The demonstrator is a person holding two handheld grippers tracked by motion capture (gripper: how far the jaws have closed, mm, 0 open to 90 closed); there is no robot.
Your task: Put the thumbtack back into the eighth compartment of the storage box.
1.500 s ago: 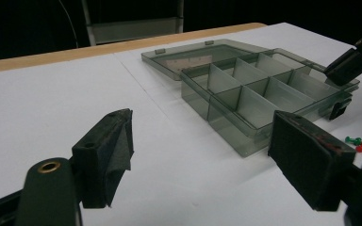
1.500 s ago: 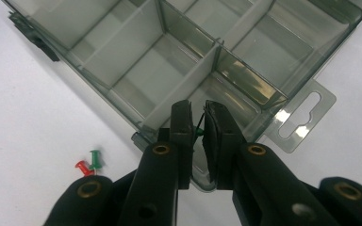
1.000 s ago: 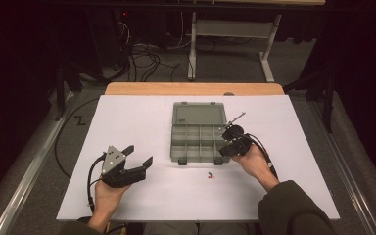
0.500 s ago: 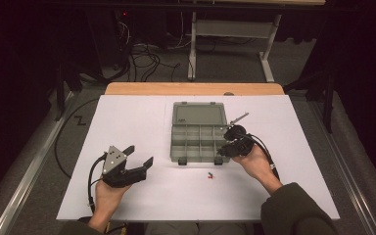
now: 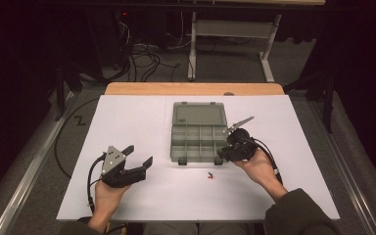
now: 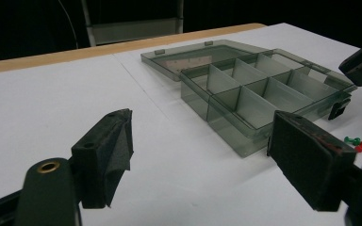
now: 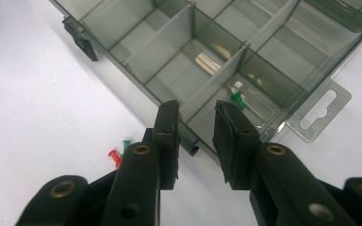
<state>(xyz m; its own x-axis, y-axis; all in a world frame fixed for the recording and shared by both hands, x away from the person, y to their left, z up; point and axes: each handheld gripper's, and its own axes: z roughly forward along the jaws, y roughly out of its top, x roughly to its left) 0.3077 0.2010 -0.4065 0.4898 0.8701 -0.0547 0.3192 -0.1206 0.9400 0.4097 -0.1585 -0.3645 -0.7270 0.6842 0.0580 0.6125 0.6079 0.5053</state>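
Your right gripper [image 7: 195,125] over organizer box [image 7: 226,56] near corner, jaws just opening, nothing pinched; green pushpin [image 7: 238,100] in compartment beyond. Your left gripper [image 5: 136,155] spread, well apart. 2 loose pins [image 5: 209,175] tiny, indistinct.

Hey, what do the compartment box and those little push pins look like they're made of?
The compartment box looks like smoky, see-through hard plastic: the white table shows through its walls and dividers, and the floor gives glossy reflections. The green push pin inside it and the red push pin on the table seem to have glossy moulded plastic heads; the green one's pale shaft is probably metal, too small to confirm.
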